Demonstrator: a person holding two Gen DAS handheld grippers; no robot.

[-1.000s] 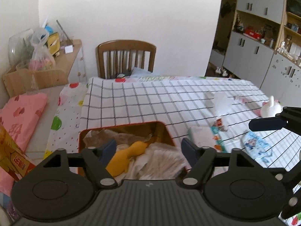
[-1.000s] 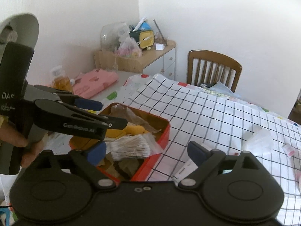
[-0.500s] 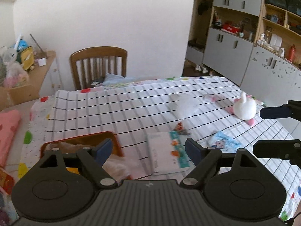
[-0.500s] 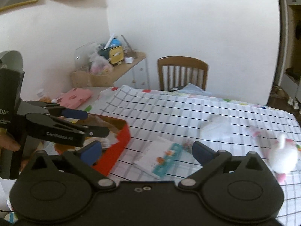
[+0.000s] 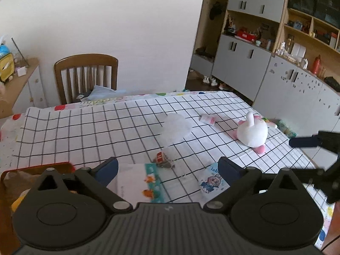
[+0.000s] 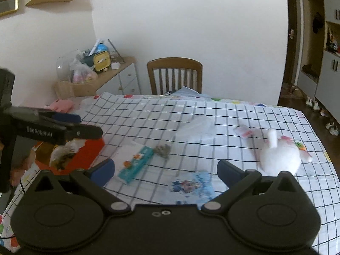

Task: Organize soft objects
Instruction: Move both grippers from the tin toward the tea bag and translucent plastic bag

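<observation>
White and plush, the rabbit toy (image 5: 252, 132) lies on the checked tablecloth (image 5: 95, 127), well apart from the red tin (image 6: 89, 150) holding crumpled items. Between toy and tin lie a clear bag (image 5: 174, 125), a tissue pack (image 6: 136, 163) and a blue packet (image 6: 192, 186). Left gripper (image 5: 167, 167) and right gripper (image 6: 165, 171) hover with jaws apart, empty, the left's jaws having just widened.
</observation>
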